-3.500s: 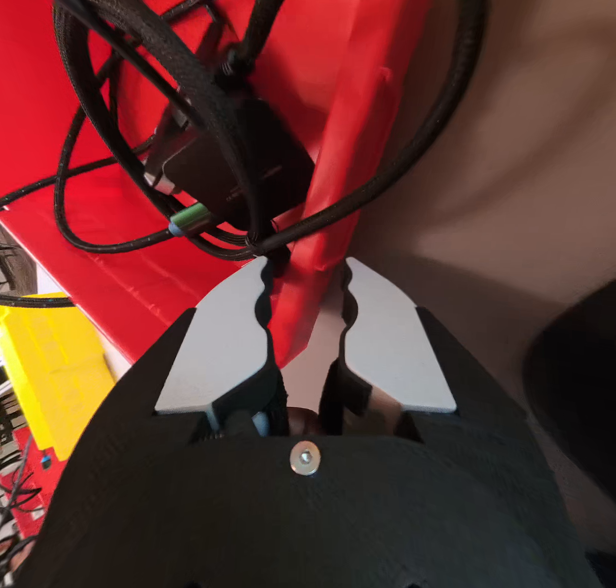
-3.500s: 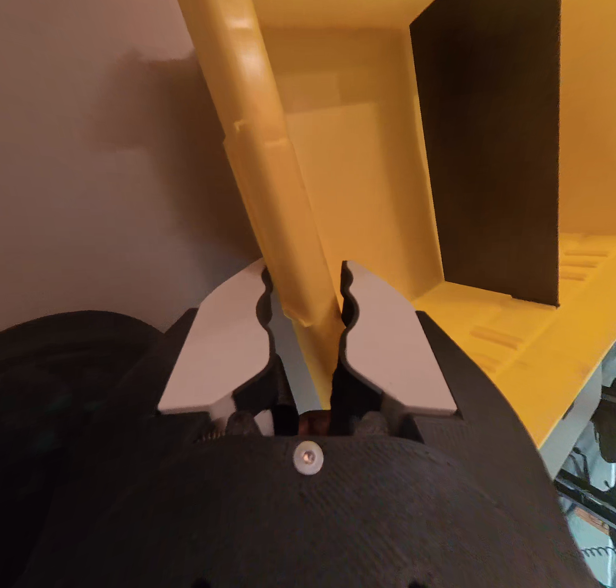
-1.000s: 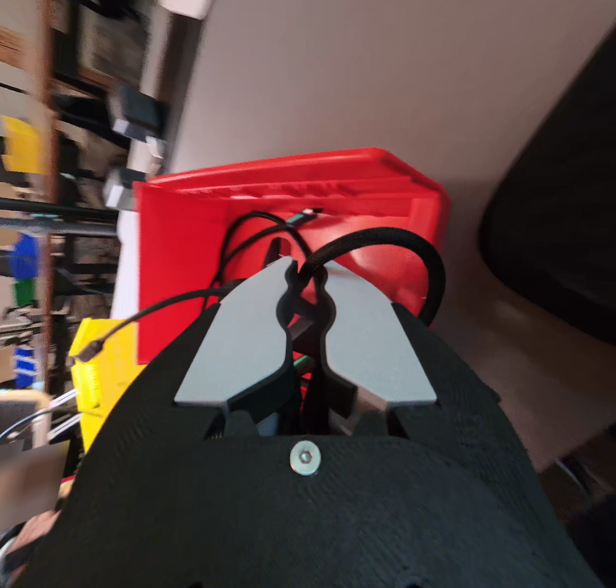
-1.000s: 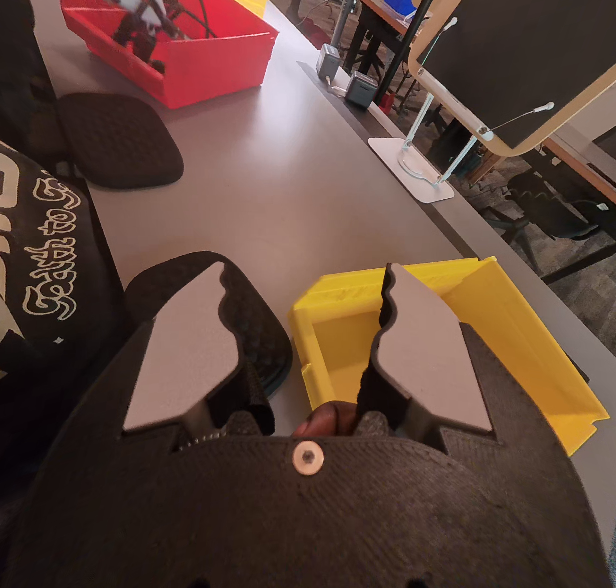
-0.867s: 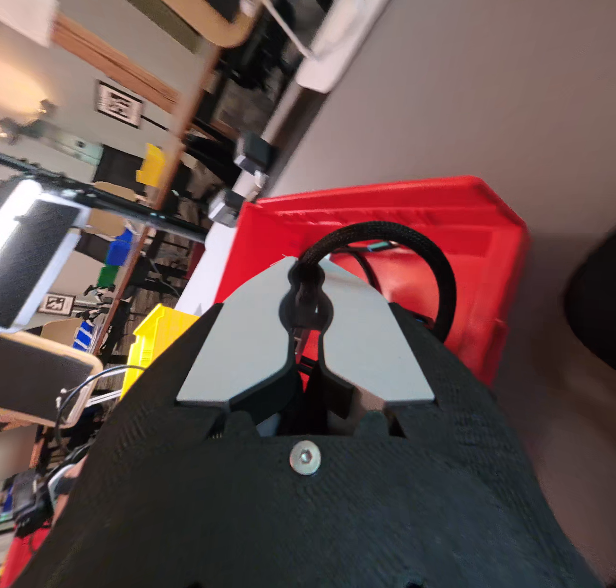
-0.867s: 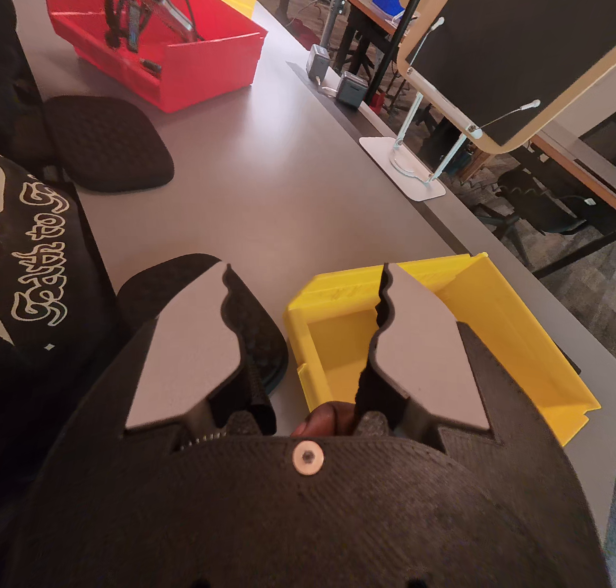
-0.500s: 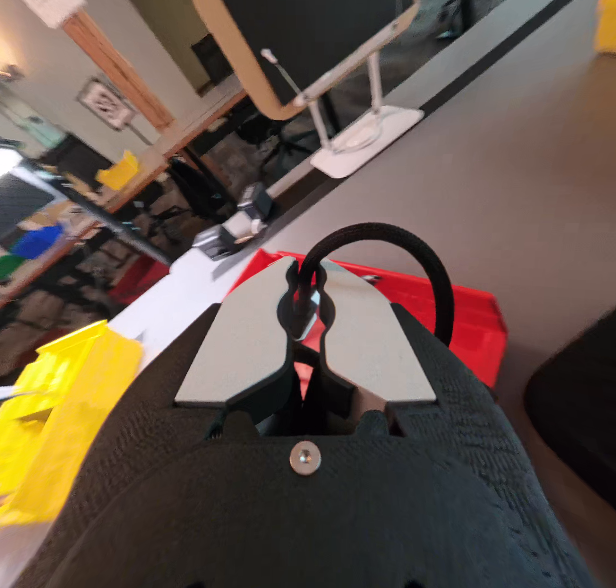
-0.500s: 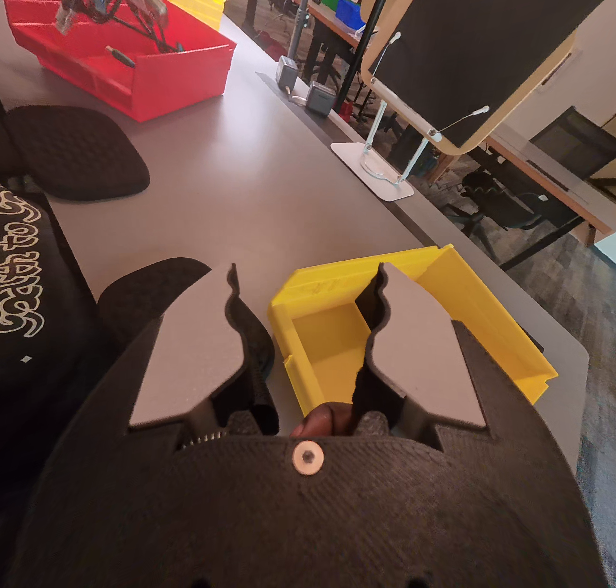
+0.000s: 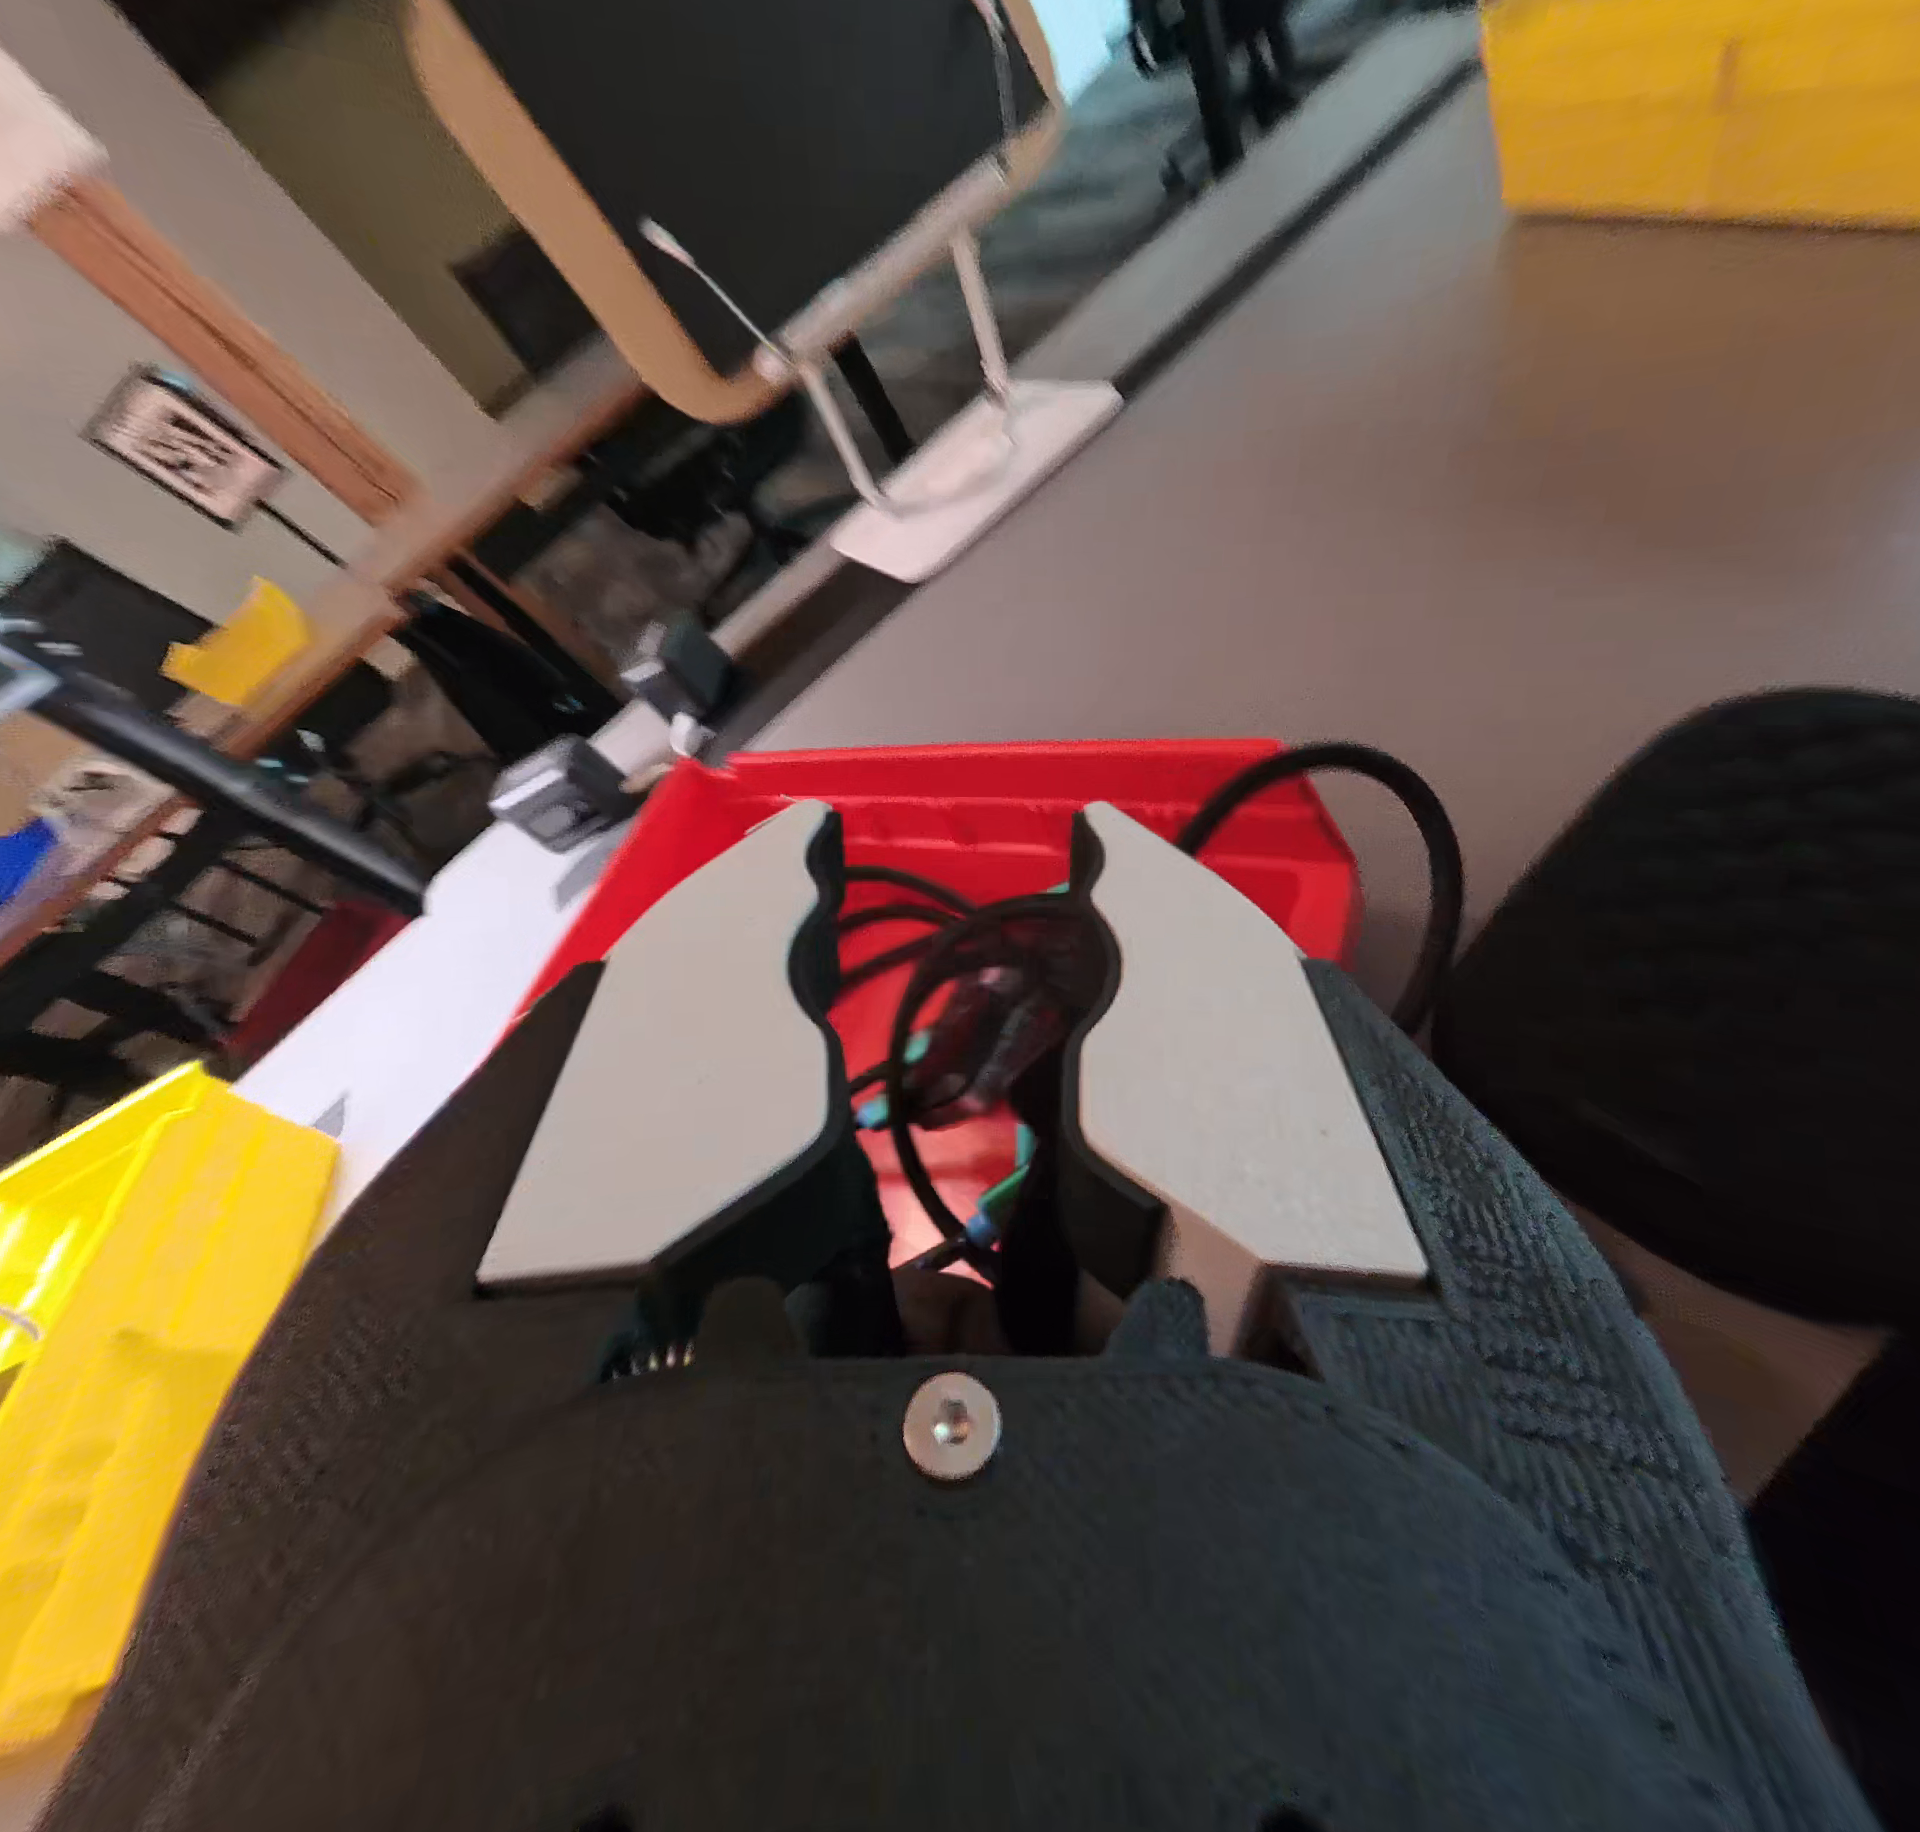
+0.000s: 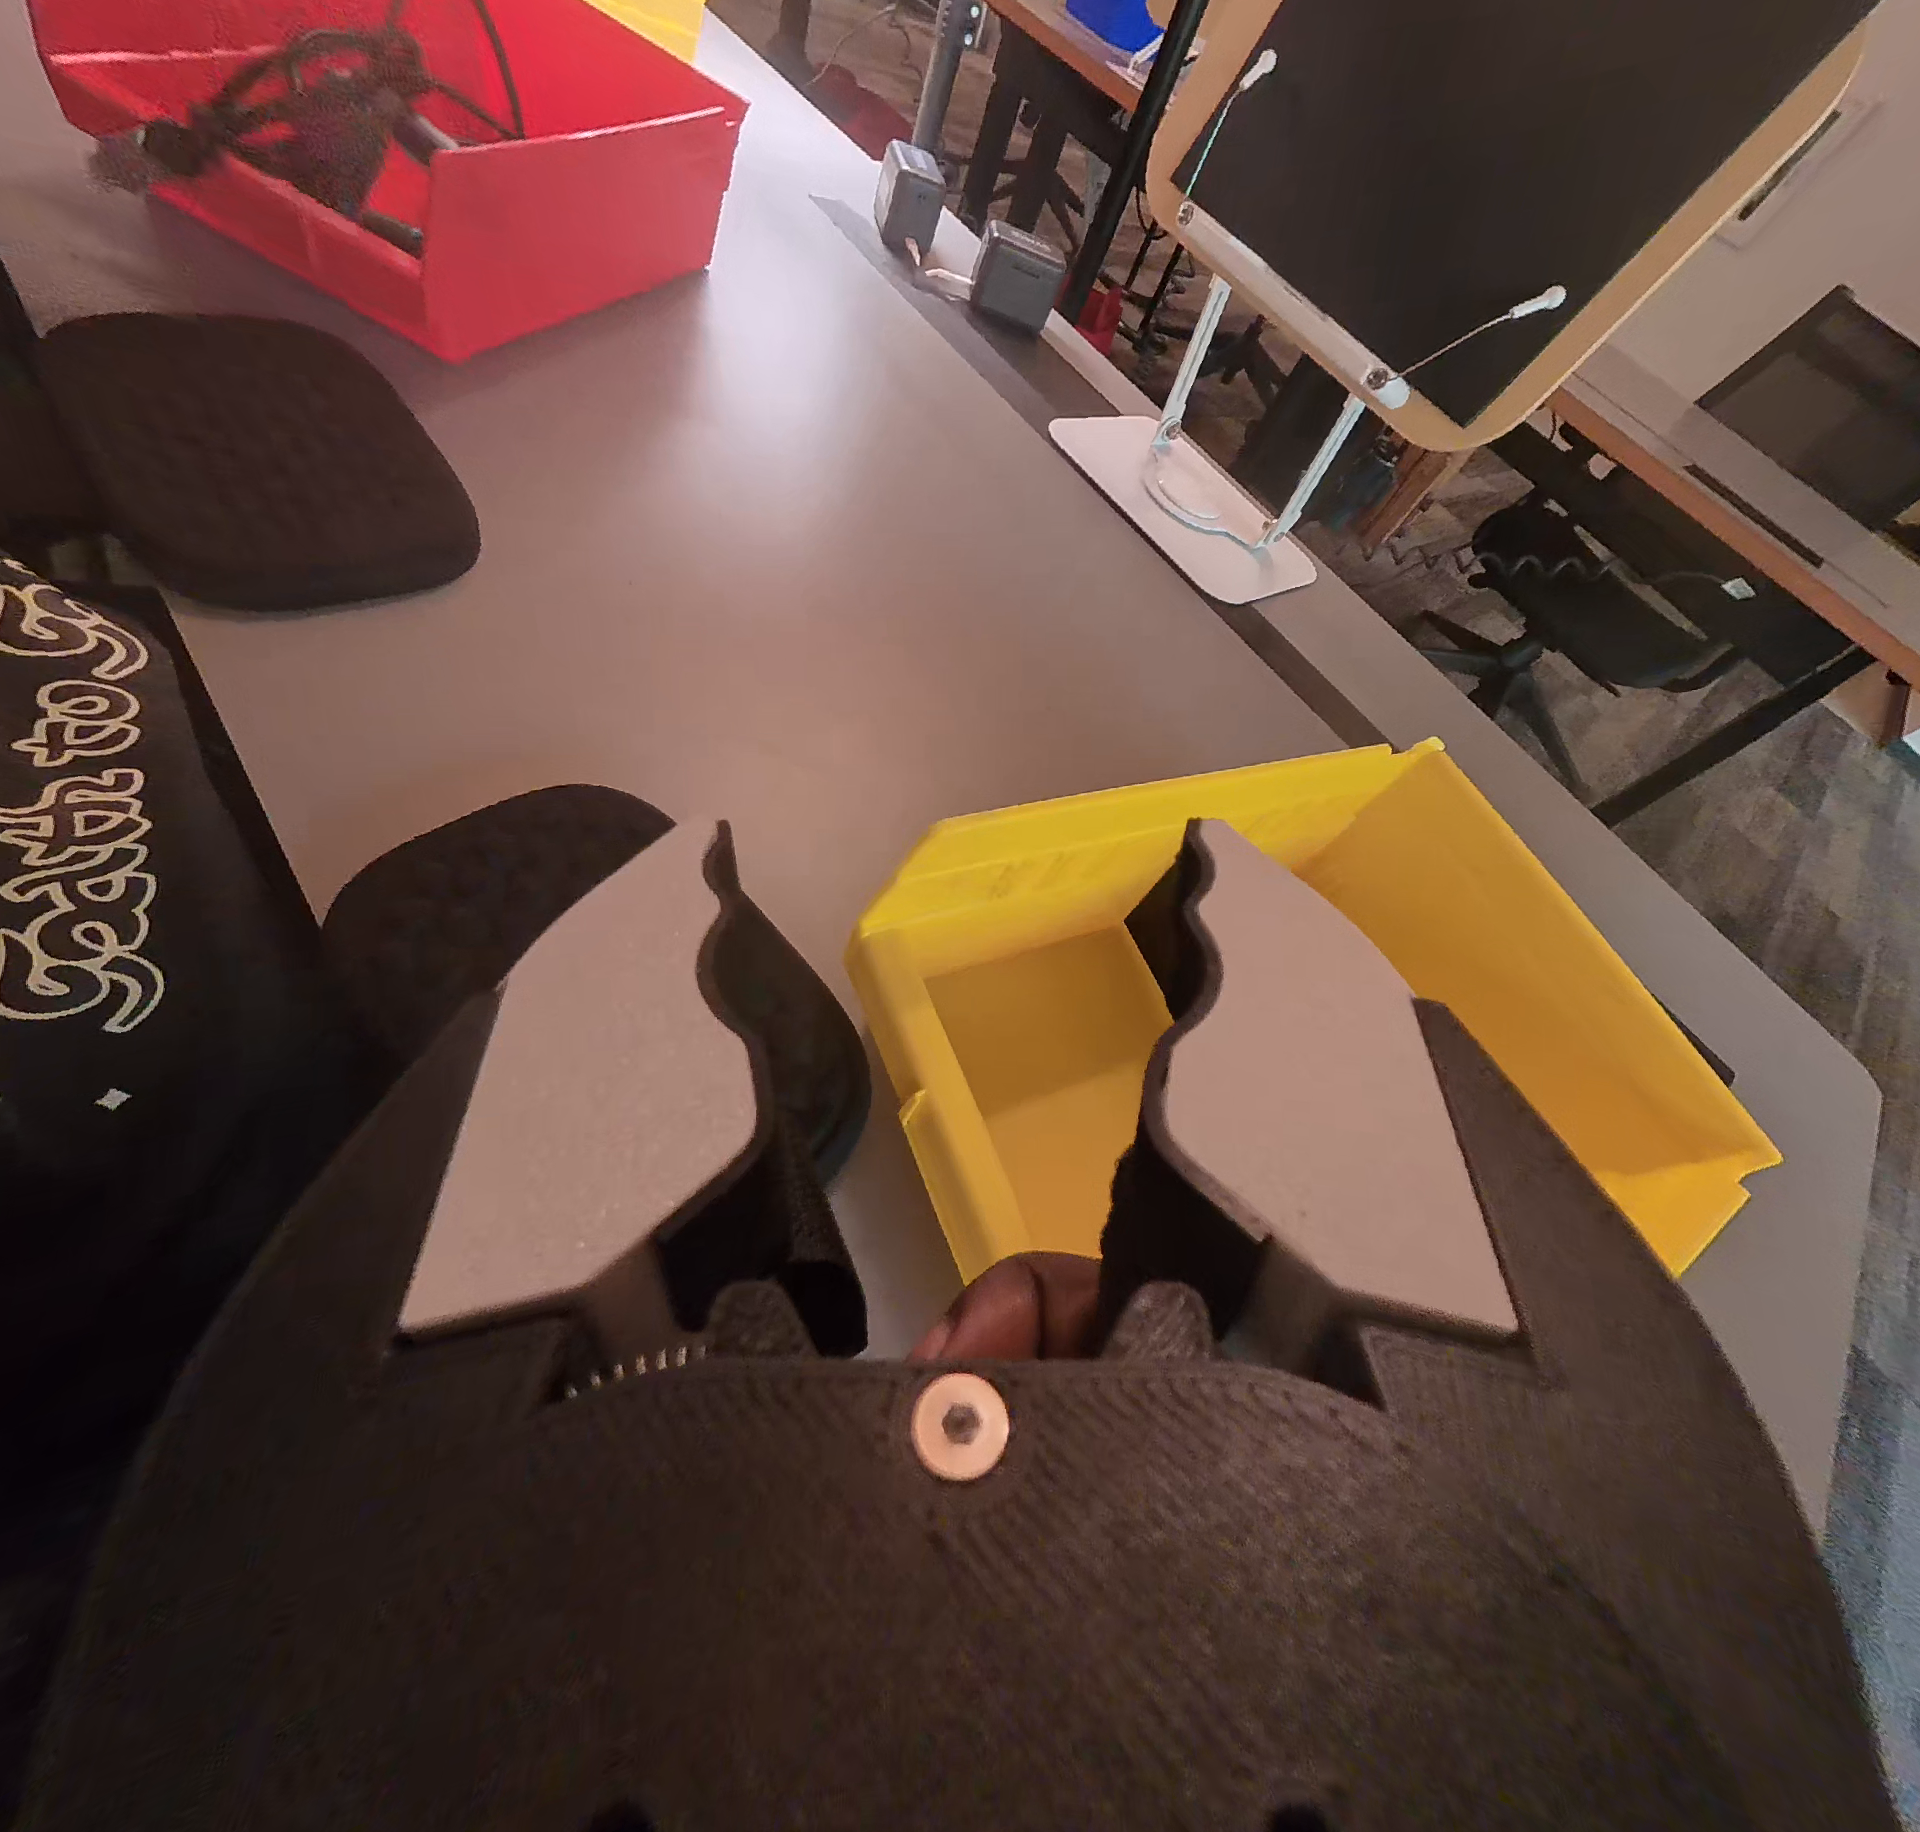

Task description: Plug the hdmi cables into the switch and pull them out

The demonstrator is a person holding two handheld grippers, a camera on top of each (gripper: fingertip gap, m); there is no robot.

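My left gripper [image 9: 951, 832] is open and empty above the red bin [image 9: 1226, 774]. In the bin lies a blurred tangle of black HDMI cables [image 9: 914, 961] with a dark switch [image 9: 987, 1019]. One thick braided cable [image 9: 1439, 878] loops over the bin's right rim. The right wrist view shows the same red bin [image 10: 582, 203] far off at top left, with the cables and switch [image 10: 322, 135] in it. My right gripper [image 10: 956, 837] is open and empty above the near corner of an empty yellow bin [image 10: 1475, 961].
Two black pads [image 10: 239, 452] [image 10: 488, 899] lie on the grey table [image 10: 831, 556]. A dark board on a white stand [image 10: 1226, 525] and two grey cubes [image 10: 1013, 270] sit along the far edge. Another yellow bin [image 9: 125, 1283] lies left of the red one. A person's dark clothing [image 10: 94, 951] is at left.
My left gripper, shut on the thick black cable half a second ago, has opened, and the cable bundle with the switch now lies in the red bin. My right gripper stays open over the yellow bin.
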